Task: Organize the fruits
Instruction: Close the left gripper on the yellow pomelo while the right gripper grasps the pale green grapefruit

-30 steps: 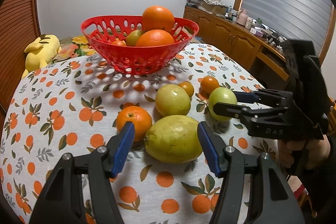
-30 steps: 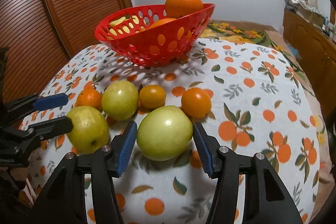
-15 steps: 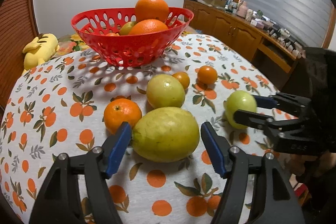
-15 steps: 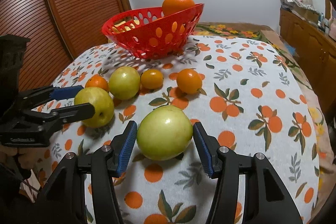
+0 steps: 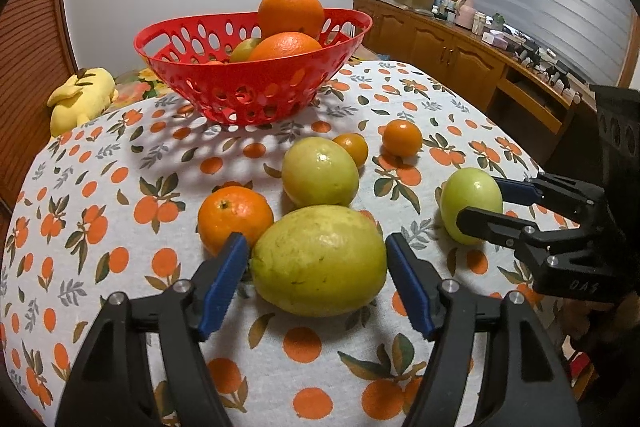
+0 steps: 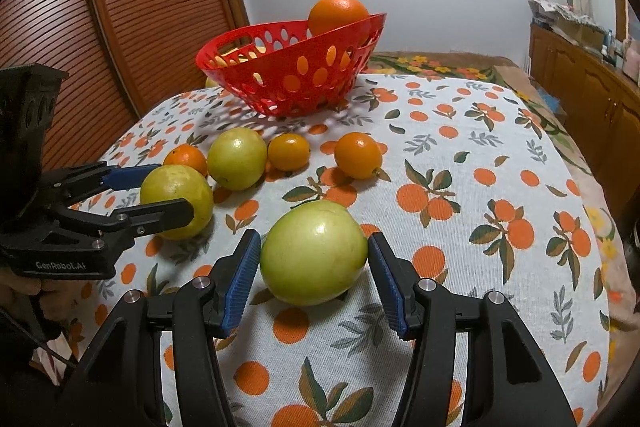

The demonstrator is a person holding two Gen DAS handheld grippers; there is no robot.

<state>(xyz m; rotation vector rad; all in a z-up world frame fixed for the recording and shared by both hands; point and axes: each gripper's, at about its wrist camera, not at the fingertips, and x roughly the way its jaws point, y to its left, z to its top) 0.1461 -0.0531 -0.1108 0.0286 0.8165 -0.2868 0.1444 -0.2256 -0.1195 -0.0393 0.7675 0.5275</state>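
Note:
My left gripper (image 5: 316, 259) is closed around a large yellow-green fruit (image 5: 320, 259), blue pads at its sides. My right gripper (image 6: 314, 255) is closed around a rounder green fruit (image 6: 314, 253); it also shows in the left wrist view (image 5: 470, 205). Both fruits look held just above the tablecloth. A red basket (image 5: 256, 95) with oranges (image 5: 290, 11) stands at the back. A second yellow-green fruit (image 5: 320, 171), an orange (image 5: 234, 217) and two small oranges (image 5: 402, 138) lie between.
The round table (image 5: 100, 187) has an orange-print cloth. A yellow plush toy (image 5: 80, 95) lies beyond its left edge. Wooden cabinets (image 5: 460, 59) with clutter run along the right wall. A slatted wooden door (image 6: 120, 7) is on the left.
Both grippers have drawn back toward me and apart from the fruit cluster, each carrying its fruit. The green fruit has moved away to the right of the small oranges.

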